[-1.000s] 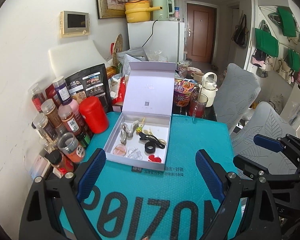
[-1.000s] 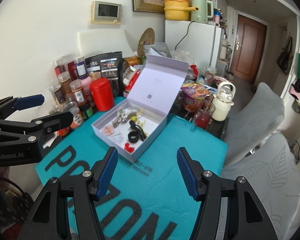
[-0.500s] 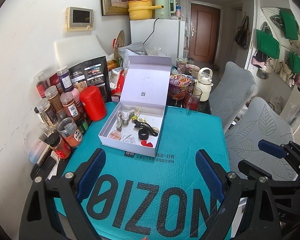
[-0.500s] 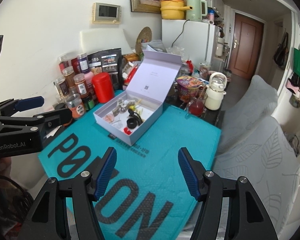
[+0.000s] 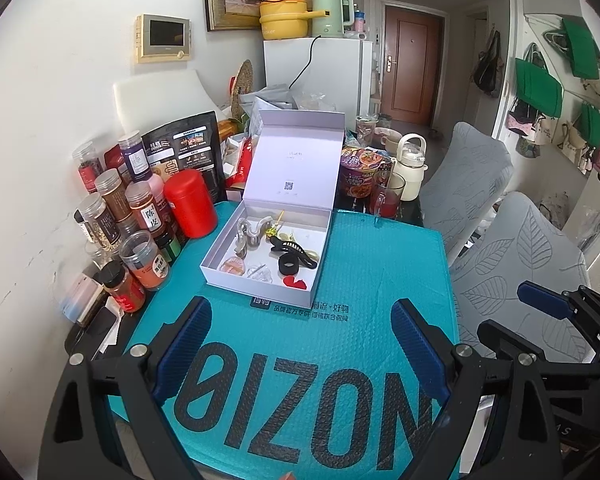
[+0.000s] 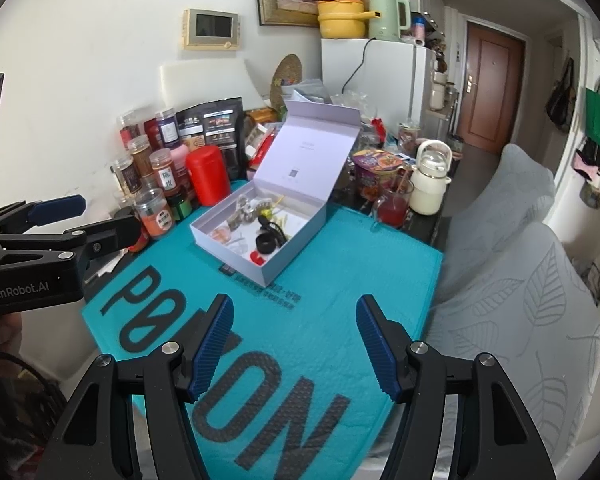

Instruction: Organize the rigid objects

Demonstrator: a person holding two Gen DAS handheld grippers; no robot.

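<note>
Both the left hand-held gripper (image 5: 300,344) and the right hand-held gripper (image 6: 294,344) hang released; the box (image 5: 236,282) of light, stiff hair clips (image 5: 290,246) wants pinching by its near wall.

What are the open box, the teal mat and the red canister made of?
Open box: likely rigid paperboard, matte lavender, crisp folded edges.
Teal mat: looks like a plastic bubble mailer, with a dimpled glossy surface.
Red canister: smooth with a slight sheen; plastic or painted tin, can't tell.

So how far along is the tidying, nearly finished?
It looks nearly finished. Small items, among them a black clip and a black ring, lie inside the open box. The left gripper and right gripper are open and hold nothing. The lid is still up, so closing it may remain.
</note>
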